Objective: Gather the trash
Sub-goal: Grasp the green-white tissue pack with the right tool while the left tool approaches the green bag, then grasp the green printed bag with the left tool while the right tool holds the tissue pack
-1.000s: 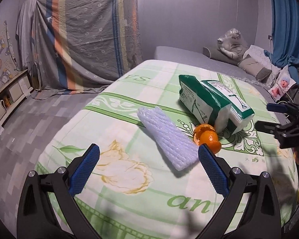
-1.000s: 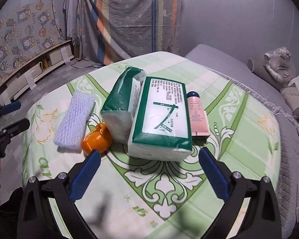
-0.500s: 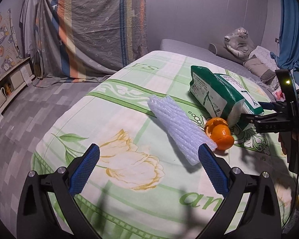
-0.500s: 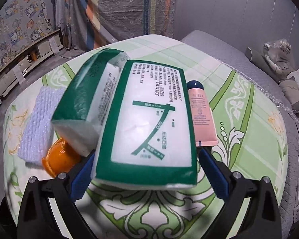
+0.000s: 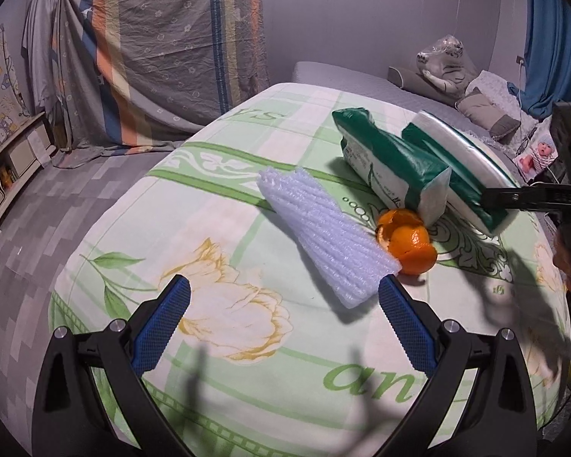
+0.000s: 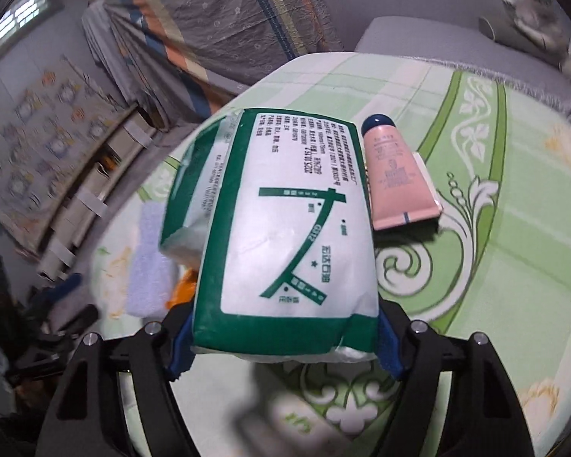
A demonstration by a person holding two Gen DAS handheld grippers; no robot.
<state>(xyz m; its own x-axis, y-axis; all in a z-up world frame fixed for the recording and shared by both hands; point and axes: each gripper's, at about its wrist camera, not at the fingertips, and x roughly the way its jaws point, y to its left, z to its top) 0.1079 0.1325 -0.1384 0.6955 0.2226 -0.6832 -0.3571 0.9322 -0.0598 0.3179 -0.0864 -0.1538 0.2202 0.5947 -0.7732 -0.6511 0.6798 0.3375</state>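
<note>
**Tissue pack in my right tongs, trash waiting under my left**

The trash I am after lies on the green flowered tablecloth (image 5: 247, 361): a white foam net sleeve (image 5: 325, 238) stretched slantwise across the middle, and touching its far end an orange with its peel (image 5: 407, 240) curling off. Both sit just ahead of my left gripper (image 5: 283, 321), whose blue pads stand wide apart and hold nothing; it hangs above the cloth, the near end of the sleeve just beyond the right pad.

My right gripper (image 6: 283, 337) is clamped on the end of a green-and-white tissue pack (image 6: 285, 228), one pad on each side, and the pack looks tilted up off the table (I judge this to be clearing a non-trash item off the peel rather than collecting anything yet). A second tissue pack (image 5: 392, 169) lies beside it, its end close against the orange. Beyond, a pink tube (image 6: 397, 175) lies flat on the cloth, just beside the held pack.

So the step in hand, as I read it, is making room. The next move calls for setting the held pack aside, well apart from the peel, then lowering my left tongs over the sleeve's near end and closing gently, since foam net will squash and slip.

I see no bin or bag anywhere, so where the trash goes I cannot say. In the right view the held pack hides most of the orange and sleeve, and the left edge is blurred. Whether the peel is one piece or several I cannot tell.
</note>
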